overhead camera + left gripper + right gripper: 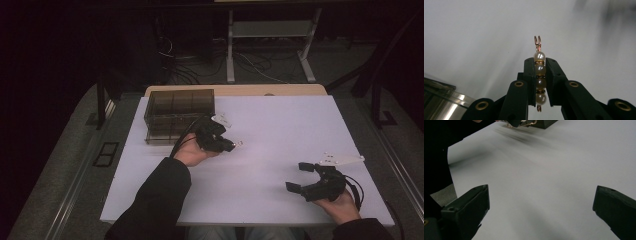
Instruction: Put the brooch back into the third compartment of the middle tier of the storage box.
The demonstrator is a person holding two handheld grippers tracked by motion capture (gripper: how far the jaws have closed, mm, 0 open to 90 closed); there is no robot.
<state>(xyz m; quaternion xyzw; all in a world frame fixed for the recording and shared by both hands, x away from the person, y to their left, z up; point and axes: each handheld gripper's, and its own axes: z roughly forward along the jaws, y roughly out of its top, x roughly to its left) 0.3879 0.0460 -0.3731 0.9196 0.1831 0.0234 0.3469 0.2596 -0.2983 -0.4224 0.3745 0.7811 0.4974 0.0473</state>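
A short string of pearl beads on copper wire [540, 75] stands upright between the two black jaws of my left gripper [540, 63], which is shut on it; its wire loop pokes out above the tips. In the high view the left gripper [231, 145] hovers over the white table [280, 130], just right of a dark box, with the pearl piece [239, 144] at its tip. My right gripper [298, 176] rests low near the table's front right, jaws spread wide with nothing between them. The right gripper view shows its two fingers [469, 205] far apart over bare white surface.
A dark translucent box with compartments [179, 114] stands at the table's back left, its corner showing in the left gripper view [439, 100]. Behind the table are a metal frame [270, 45] and floor cables. The person's sleeve [155, 200] crosses the front left.
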